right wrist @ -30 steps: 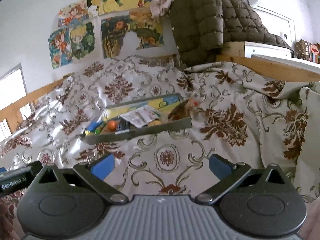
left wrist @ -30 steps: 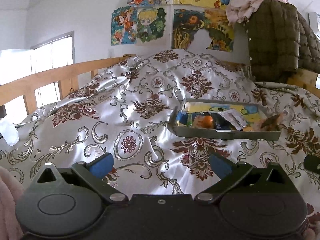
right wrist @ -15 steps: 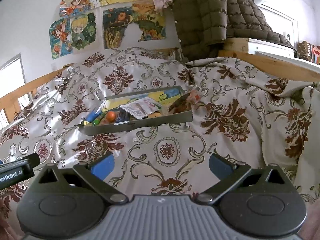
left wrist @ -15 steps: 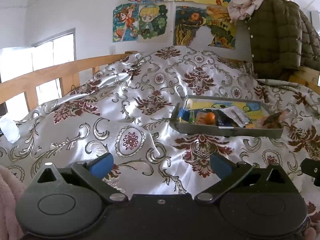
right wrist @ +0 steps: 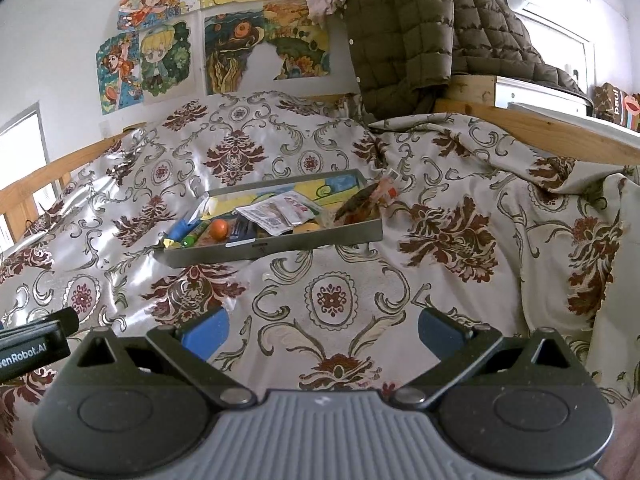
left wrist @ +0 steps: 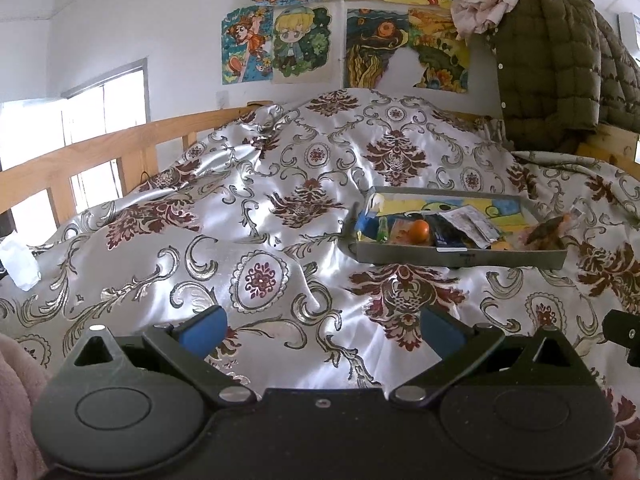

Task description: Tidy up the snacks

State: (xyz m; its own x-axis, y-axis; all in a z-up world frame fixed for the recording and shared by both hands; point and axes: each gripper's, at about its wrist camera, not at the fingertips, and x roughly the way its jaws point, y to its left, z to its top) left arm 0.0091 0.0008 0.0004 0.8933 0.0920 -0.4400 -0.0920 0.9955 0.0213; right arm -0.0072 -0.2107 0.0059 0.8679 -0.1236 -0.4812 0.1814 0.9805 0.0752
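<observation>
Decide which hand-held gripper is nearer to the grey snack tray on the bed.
Right, slightly. The right hand-held gripper faces the tray almost head-on; the left hand-held gripper sits further back, with the tray ahead to its right.

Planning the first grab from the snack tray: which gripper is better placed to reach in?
Probably the right gripper: in its view the tray lies almost straight ahead. From the left gripper the tray sits off to the right. Both are open and empty.

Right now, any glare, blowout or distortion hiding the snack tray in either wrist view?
Left wrist: window blown out, sheen on the bedspread, tray readable. Right wrist: flatter light, tray sharp. Fisheye bends both frames' edges.
</observation>
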